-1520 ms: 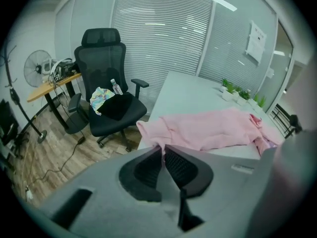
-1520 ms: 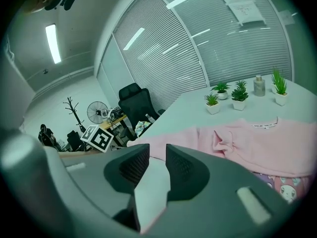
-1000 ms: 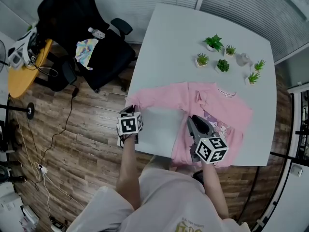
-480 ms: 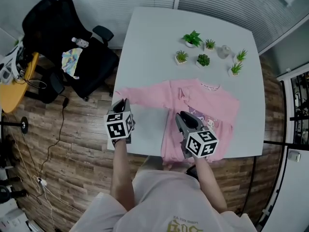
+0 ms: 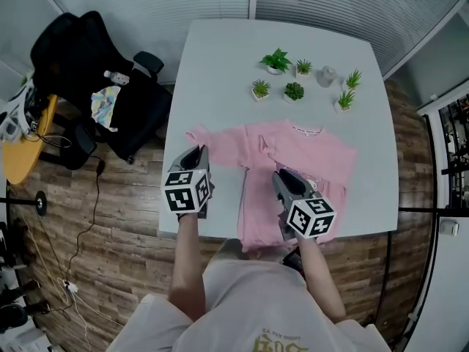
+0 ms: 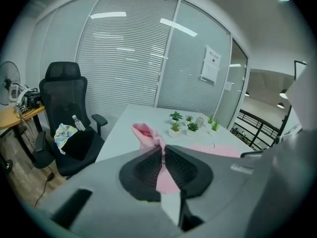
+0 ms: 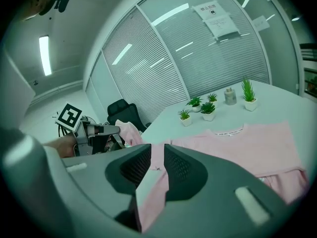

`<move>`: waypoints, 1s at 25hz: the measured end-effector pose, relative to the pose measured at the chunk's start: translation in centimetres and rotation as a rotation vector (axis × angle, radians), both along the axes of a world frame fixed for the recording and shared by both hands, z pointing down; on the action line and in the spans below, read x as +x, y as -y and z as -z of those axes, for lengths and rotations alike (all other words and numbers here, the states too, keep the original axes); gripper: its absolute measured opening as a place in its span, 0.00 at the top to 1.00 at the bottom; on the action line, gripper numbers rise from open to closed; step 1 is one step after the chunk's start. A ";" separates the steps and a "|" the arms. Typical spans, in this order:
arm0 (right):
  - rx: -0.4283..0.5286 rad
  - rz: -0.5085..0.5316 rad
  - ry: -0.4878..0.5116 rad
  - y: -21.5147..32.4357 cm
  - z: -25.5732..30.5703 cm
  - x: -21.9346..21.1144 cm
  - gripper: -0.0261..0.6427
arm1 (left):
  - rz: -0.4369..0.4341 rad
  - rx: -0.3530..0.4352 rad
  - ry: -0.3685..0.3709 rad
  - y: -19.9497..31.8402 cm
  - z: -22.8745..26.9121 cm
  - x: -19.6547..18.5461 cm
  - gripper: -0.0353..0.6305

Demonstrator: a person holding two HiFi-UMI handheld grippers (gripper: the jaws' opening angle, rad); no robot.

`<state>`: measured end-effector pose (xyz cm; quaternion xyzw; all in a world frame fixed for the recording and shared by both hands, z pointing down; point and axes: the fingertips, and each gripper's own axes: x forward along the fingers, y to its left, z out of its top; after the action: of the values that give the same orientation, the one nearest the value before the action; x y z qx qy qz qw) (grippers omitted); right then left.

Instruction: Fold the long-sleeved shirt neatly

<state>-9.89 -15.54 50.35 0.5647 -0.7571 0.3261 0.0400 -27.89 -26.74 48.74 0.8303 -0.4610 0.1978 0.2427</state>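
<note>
In the head view, a pink long-sleeved shirt [image 5: 308, 149] lay front-up on the near half of a white rectangular table [image 5: 220, 64]. Its bottom hem hung over the near edge. A row of small green potted plants [image 5: 294, 91] stood beyond the collar. The left gripper [image 5: 195, 154] was at the shirt's outstretched sleeve [image 5: 220, 144], near the table's left edge. The right gripper [image 5: 283, 177] was over the shirt's body. A black office chair [image 5: 80, 57] stood on the wooden floor [image 5: 110, 218] to the left.

In the left gripper view, the jaws were pressed together on a thin pinch of the pink sleeve, which bunched up just past the tips.

In the right gripper view, the jaws stood narrowly apart and clamped a fold of the shirt's pink fabric. The rest of the shirt spread flat to the right, and the left gripper was visible at the left.
</note>
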 end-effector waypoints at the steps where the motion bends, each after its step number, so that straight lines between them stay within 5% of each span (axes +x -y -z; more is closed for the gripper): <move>1: 0.003 -0.008 0.001 -0.1 0.1 0.5 0.82 | -0.010 0.004 -0.003 -0.1 0.3 0.6 0.91; 25: 0.039 -0.191 0.049 -4.6 1.8 10.6 0.82 | -0.267 0.055 -0.039 -3.9 4.6 15.6 0.91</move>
<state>0.73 -10.92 48.54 0.6268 -0.7069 0.3272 -0.0208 -12.33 -22.85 44.14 0.8944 -0.3468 0.1992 0.2002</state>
